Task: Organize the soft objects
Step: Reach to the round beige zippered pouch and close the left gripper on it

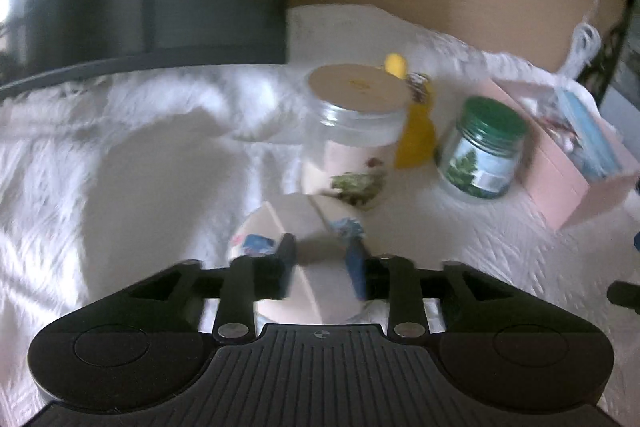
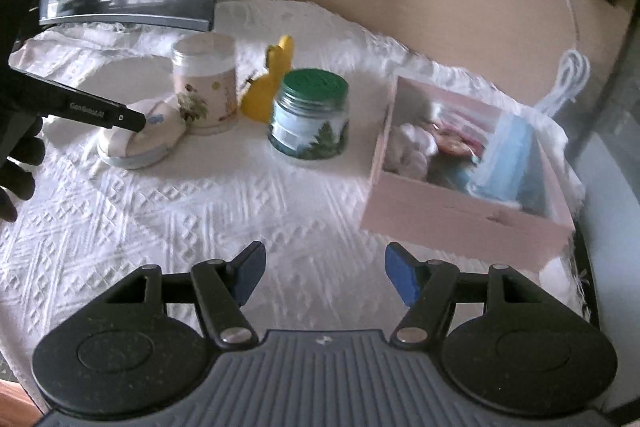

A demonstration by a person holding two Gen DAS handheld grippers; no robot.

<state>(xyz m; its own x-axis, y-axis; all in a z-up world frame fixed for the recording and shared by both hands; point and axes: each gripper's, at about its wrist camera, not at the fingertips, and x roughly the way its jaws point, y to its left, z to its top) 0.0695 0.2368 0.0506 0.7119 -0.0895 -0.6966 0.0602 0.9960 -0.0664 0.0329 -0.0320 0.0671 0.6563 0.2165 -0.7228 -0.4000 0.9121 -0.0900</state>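
The soft thing in hand is a small pale fabric pouch (image 2: 140, 143), rounded and padded, with blue patches printed on it. It lies at the left of the right wrist view, on the white quilted surface (image 2: 200, 211), just beside a tall floral jar (image 2: 206, 87). In the left wrist view the same pouch sits at lower centre, between the fingers of the left claw (image 1: 322, 261).

The left claw stands at a middling gap with the pouch between its fingers; blur hides whether the pads press on the fabric, so I cannot tell if it has a grip. The right claw (image 2: 322, 273) hangs wide and empty over bare cloth at the bottom centre of its view.

The pouch looks light, limp and squashy. It should give under the pads and not slide, and nothing about it seems fragile. A hold across its plump middle, or on the raised fold along the top, seems best; a pinch at a thin edge would likely let it droop or slip out.

The pink box (image 2: 464, 187) at the right already holds other soft pieces and looks the likely home. The floral jar, a green-lidded jar (image 2: 310, 115) and a yellow duck figure (image 2: 268, 87) stand between the two, so the carry needs to clear them.
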